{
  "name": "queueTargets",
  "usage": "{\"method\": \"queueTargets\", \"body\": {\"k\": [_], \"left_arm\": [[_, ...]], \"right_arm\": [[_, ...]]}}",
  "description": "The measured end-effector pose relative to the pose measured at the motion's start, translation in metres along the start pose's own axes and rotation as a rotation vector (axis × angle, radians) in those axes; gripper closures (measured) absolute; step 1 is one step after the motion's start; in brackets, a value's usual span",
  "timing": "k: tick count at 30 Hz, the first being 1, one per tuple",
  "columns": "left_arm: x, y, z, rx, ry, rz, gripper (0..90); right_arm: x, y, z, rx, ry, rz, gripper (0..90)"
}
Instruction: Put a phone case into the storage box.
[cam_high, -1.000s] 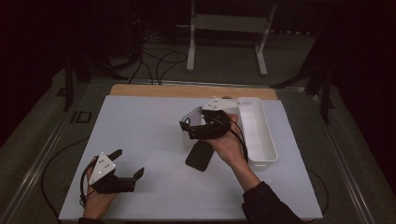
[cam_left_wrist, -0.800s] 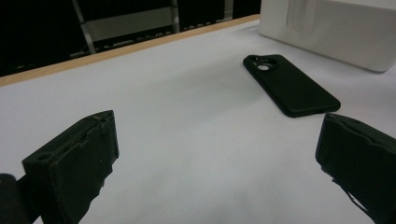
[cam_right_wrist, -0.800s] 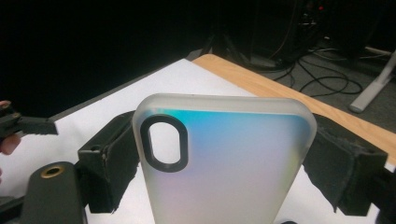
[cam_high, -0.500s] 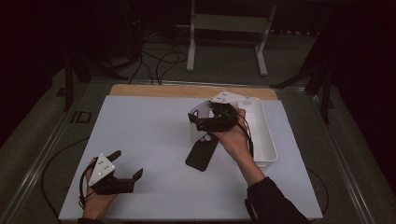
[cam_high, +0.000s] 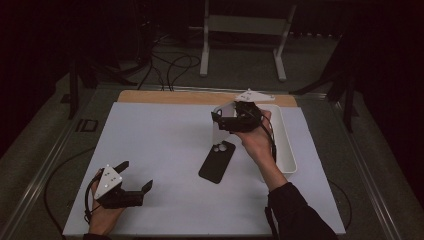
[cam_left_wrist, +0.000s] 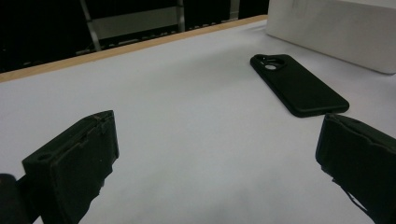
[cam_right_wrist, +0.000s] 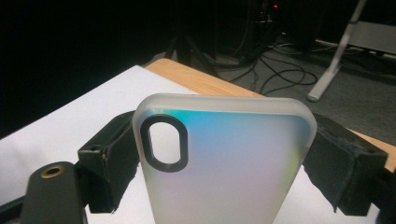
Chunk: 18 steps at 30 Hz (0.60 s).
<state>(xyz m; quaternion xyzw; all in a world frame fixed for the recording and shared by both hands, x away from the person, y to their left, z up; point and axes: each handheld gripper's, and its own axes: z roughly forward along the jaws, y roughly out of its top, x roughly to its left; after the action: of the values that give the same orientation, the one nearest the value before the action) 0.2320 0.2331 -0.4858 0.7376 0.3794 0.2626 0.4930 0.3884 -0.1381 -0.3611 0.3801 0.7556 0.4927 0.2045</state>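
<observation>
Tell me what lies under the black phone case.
The black phone case lies flat, back up, on the white table sheet, beside the white bin. The sheet beneath it and the case's hollow side are covered.

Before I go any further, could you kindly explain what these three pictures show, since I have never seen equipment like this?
There is no robot here: a person sits at a table and holds a two-jaw tool in each hand. The high view looks down from above; the other two pictures come from small cameras riding on the tools, looking along their black jaws.

The right hand-held gripper is lifted above the table and clamps a frosted translucent phone case by its two sides. The left hand-held gripper rests low near the front left edge, its jaws open around nothing.

On the white surface lies a black phone case, flat, camera cutout towards the far side. Beside it, on the right, stands a long white bin.
</observation>
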Motion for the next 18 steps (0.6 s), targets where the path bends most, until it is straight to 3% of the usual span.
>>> {"method": "queueTargets", "body": {"k": [18], "left_arm": [[0.001,-0.001,0.000,0.000,0.005,-0.010,0.0]], "right_arm": [[-0.029,0.009,-0.002,-0.007,-0.097,0.036,17.0]]}}
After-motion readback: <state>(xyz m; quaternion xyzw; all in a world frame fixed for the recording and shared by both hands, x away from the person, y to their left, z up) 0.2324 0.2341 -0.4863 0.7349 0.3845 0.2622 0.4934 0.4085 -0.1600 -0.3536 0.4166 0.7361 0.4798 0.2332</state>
